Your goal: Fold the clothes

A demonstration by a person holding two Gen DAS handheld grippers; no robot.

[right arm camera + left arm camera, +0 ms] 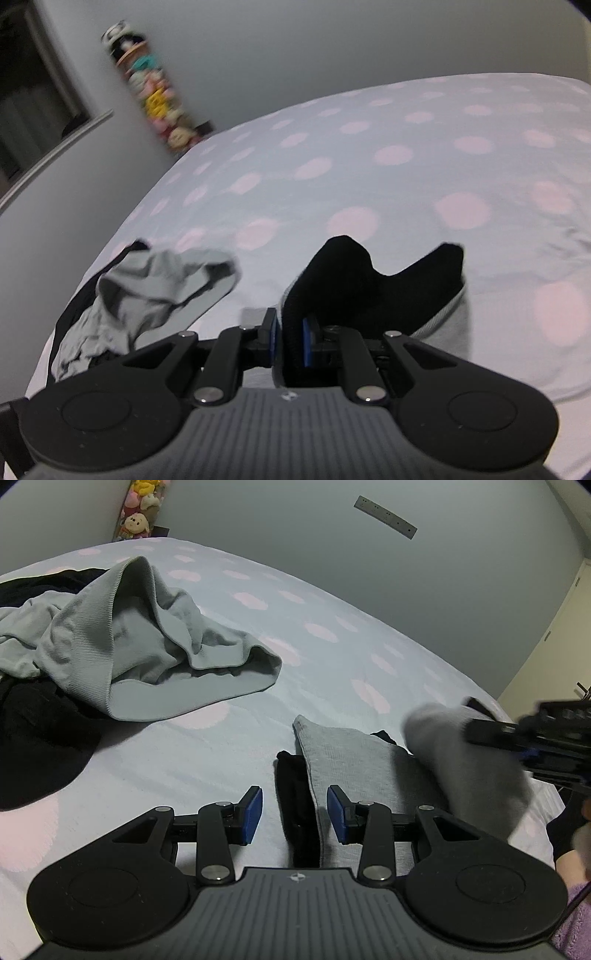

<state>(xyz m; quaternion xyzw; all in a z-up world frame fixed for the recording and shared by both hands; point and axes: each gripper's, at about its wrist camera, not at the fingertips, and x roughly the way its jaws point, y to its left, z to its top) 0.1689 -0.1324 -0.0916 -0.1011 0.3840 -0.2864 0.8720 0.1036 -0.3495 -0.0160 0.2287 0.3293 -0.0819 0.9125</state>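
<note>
- A grey garment lies on the bed just ahead of the left gripper, with a black piece showing along its left edge; whether that black is a lining or a separate item cannot be told.
- The right gripper has its blue pads pinched nearly together on a black ribbed edge of cloth, with grey fabric showing under it. In the left wrist view it lifts a grey flap over the flat part, a hold that would suit carrying one side across for a fold.
- The left gripper stands with its pads well apart and nothing between them, low over the near edge where black and grey meet. From there it could pin that edge while the flap travels, though this is only a judgement.
- The lifted cloth is blurred, so its exact shape cannot be told.
- Further left, a crumpled pale grey garment sits heaped on dark clothes, apparently kept apart from the piece in hand.
- The bed, covered in a pale sheet with pink spots, gives open flat room beyond the garment.
- A column of soft toys hangs on the far wall.
</note>
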